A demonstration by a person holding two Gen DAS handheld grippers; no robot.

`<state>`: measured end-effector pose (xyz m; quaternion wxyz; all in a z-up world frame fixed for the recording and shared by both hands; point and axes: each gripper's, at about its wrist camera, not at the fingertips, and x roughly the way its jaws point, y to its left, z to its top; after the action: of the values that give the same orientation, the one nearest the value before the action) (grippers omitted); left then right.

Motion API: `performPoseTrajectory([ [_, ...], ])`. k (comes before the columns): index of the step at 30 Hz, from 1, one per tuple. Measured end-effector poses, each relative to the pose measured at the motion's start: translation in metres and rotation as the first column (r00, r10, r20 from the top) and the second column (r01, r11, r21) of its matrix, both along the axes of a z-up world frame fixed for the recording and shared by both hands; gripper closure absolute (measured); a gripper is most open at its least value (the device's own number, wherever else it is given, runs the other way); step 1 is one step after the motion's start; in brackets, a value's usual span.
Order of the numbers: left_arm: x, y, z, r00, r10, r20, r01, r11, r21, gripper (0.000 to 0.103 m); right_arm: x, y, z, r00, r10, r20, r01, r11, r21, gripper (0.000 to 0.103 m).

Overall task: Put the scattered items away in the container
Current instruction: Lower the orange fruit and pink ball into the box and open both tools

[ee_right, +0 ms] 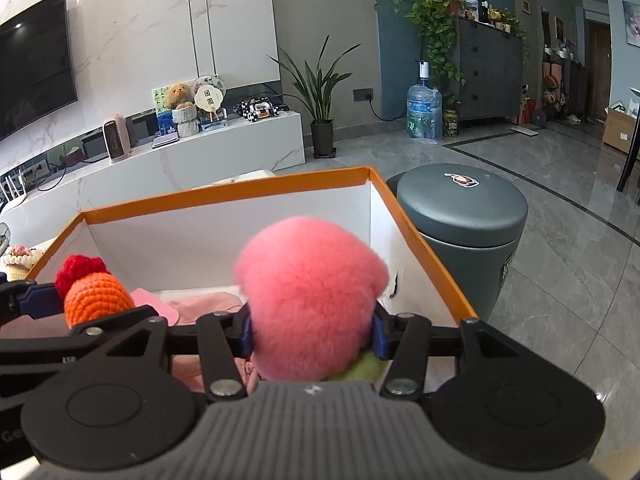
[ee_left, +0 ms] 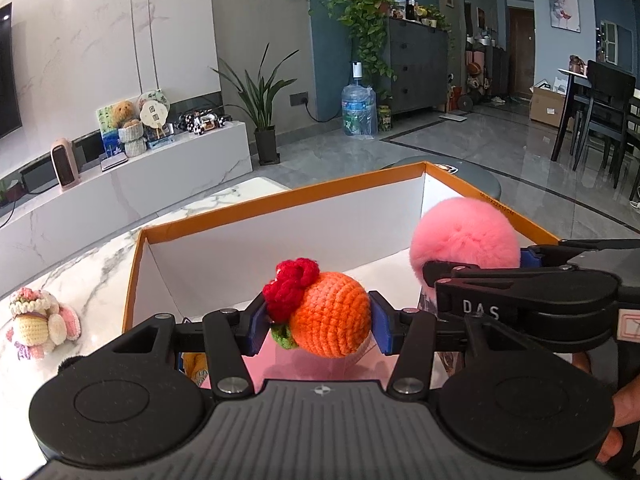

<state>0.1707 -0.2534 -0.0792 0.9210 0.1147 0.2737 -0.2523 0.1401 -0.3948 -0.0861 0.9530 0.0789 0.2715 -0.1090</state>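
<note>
Left claw: clamping the orange crocheted ball by its sides – the blue pads are pressing into the yarn, so the soft toy is being carried level and is not drooping.
Right claw: closing around the pink pompom – the fur is bulging above and over both pads; the squeeze is probably kept light because fluff compresses.
Where the toys are hanging: both are hovering above the open box, inside its orange rim, likely so a release drops them straight in.
Box contents: something pink and flat is lying on the bottom, below the two claws; what it is I cannot tell.
Still outside: a crocheted doll is sitting on the marble table, left of the box, apart from its wall – it seems to be waiting its turn.
Beyond the box: a grey bin is standing on the floor just beside the far corner.
</note>
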Motion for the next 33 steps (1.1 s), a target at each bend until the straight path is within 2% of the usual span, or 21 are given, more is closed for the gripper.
performPoseTrajectory([
  [13, 0.007, 0.002, -0.002, 0.999, 0.041, -0.030, -0.041, 0.999, 0.001, 0.044, -0.008, -0.001, 0.006, 0.999, -0.001, 0.049, -0.002, 0.999, 0.049, 0.042],
  [15, 0.007, 0.001, -0.002, 0.999, 0.039, -0.030, -0.039, 0.999, 0.002, 0.044, -0.012, -0.001, 0.009, 0.998, 0.000, 0.064, -0.003, 0.999, 0.047, 0.038],
  [17, 0.007, 0.001, -0.003, 0.999, 0.036, -0.030, -0.036, 0.999, 0.004, 0.044, -0.016, 0.001, 0.013, 0.996, 0.000, 0.087, -0.003, 0.999, 0.036, 0.026],
  [25, 0.004, -0.005, -0.001, 1.000, -0.021, -0.021, 0.020, 1.000, -0.009, 0.044, -0.030, 0.002, 0.023, 0.990, -0.070, 0.125, 0.073, 0.997, -0.023, 0.026],
  [33, 0.007, -0.022, -0.004, 0.993, -0.106, -0.052, 0.105, 0.994, -0.013, 0.044, -0.046, -0.003, 0.023, 0.983, -0.120, 0.137, 0.124, 0.992, -0.023, 0.026],
])
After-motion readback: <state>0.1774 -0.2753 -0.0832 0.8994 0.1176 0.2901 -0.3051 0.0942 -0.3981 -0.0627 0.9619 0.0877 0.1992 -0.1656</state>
